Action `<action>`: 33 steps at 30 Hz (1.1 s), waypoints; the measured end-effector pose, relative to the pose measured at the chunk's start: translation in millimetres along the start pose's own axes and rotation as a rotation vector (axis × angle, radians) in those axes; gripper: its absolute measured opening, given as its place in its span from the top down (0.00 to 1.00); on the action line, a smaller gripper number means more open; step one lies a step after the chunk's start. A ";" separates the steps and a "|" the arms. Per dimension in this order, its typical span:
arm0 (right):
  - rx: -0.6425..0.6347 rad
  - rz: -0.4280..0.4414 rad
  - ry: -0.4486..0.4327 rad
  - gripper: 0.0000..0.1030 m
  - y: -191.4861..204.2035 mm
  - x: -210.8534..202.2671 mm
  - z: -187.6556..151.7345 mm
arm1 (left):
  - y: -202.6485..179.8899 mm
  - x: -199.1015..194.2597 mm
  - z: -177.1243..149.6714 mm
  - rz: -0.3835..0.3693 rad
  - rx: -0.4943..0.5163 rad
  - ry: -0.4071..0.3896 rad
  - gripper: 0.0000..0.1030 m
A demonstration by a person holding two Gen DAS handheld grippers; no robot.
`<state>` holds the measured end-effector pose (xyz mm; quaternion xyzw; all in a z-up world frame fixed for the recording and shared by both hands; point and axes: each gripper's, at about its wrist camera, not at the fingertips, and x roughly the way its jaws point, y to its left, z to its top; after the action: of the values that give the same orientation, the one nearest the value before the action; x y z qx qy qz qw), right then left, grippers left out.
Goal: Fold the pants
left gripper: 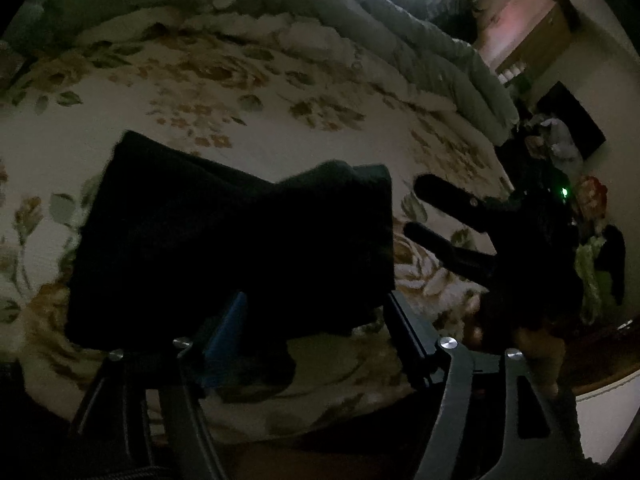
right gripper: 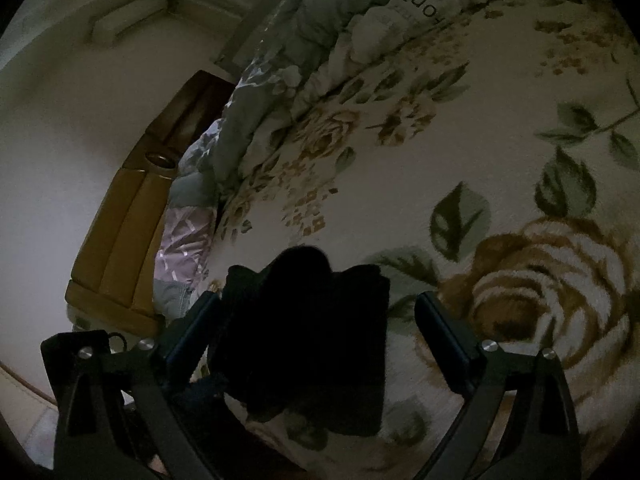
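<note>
Item: pants, black, folded into a compact, thick rectangular bundle with one raised hump along the far edge; fabric detail lost in dim light. Location: lying on a cream floral bed cover. Left hand-held gripper: released, jaws spread over the bundle's near edge. Right hand-held gripper: released, jaws wide either side of the bundle, not pressing it.

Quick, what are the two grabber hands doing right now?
Left gripper: open, holding nothing, above the folded black fabric pants.
Right gripper: open, holding nothing, jaws either side of the pants.
</note>
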<state>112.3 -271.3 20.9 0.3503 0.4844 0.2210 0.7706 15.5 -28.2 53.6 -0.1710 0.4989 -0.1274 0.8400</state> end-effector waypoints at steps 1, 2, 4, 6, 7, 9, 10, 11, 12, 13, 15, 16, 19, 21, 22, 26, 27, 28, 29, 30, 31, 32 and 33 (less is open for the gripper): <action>-0.001 -0.002 0.001 0.05 1.8 -0.4 -0.7 | 3.8 -4.1 -0.3 0.007 -0.006 -0.008 0.30; -0.001 -0.005 0.002 0.05 3.5 -2.1 -1.9 | 7.1 -7.3 -0.1 0.011 -0.012 -0.014 0.30; 0.001 -0.014 0.001 0.05 7.2 -4.8 -4.7 | 15.9 -12.1 0.9 0.020 -0.032 -0.023 0.29; 0.001 -0.022 0.001 0.03 10.6 -6.8 -7.6 | 27.3 -15.8 2.5 0.026 -0.061 -0.028 0.29; -0.001 -0.028 0.001 0.03 13.5 -5.7 -8.6 | 33.4 -17.3 3.1 0.028 -0.077 -0.029 0.29; -0.006 -0.036 0.001 0.02 17.2 -6.6 -11.7 | 42.7 -19.3 4.1 0.036 -0.101 -0.031 0.29; -0.011 -0.038 0.002 0.02 20.0 -6.6 -14.3 | 48.2 -20.3 4.6 0.041 -0.115 -0.033 0.29; -0.014 -0.039 0.003 0.02 21.2 -6.3 -16.0 | 53.5 -21.5 5.0 0.044 -0.128 -0.036 0.29; -0.018 -0.042 0.008 0.02 22.9 -5.2 -18.1 | 58.0 -22.4 5.3 0.045 -0.139 -0.038 0.29; -0.026 -0.047 0.017 0.02 24.9 -3.6 -20.0 | 60.9 -22.8 5.3 0.046 -0.146 -0.039 0.29; -0.039 -0.058 0.029 0.02 28.3 -0.1 -23.3 | 67.0 -24.8 5.5 0.049 -0.161 -0.043 0.29; -0.045 -0.065 0.032 0.02 29.7 1.6 -24.5 | 70.0 -25.8 5.9 0.051 -0.168 -0.047 0.29; -0.061 -0.080 0.044 0.02 34.0 7.7 -27.2 | 76.7 -28.9 6.9 0.060 -0.178 -0.052 0.28; -0.069 -0.089 0.049 0.02 35.9 11.6 -27.7 | 81.9 -30.2 7.7 0.062 -0.185 -0.055 0.28; -0.076 -0.101 0.054 0.02 36.7 14.1 -28.4 | 85.2 -30.6 9.0 0.066 -0.190 -0.056 0.28; -0.090 -0.120 0.068 0.02 37.0 22.0 -31.3 | 98.4 -30.0 15.1 0.079 -0.210 -0.055 0.27; -0.088 -0.124 0.074 0.02 36.0 24.4 -31.9 | 101.2 -29.3 17.0 0.081 -0.214 -0.054 0.27; -0.086 -0.126 0.079 0.02 34.9 25.6 -31.5 | 104.0 -28.0 19.6 0.084 -0.215 -0.052 0.27; -0.082 -0.127 0.088 0.02 33.5 28.3 -31.9 | 105.8 -26.8 21.4 0.089 -0.215 -0.051 0.27; -0.079 -0.126 0.090 0.02 32.9 29.8 -32.2 | 108.4 -25.4 23.4 0.095 -0.216 -0.050 0.27; -0.070 -0.125 0.090 0.02 30.9 31.6 -32.3 | 111.2 -23.5 25.7 0.097 -0.217 -0.048 0.27; -0.065 -0.125 0.090 0.02 29.9 32.3 -32.3 | 114.1 -21.3 28.0 0.099 -0.219 -0.045 0.26; -0.060 -0.123 0.091 0.02 29.4 33.2 -32.8 | 117.2 -18.9 29.9 0.104 -0.225 -0.043 0.26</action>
<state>97.1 -218.7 14.1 0.2863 0.5327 0.2035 0.7700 38.0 90.5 33.3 -0.2410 0.5003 -0.0233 0.8313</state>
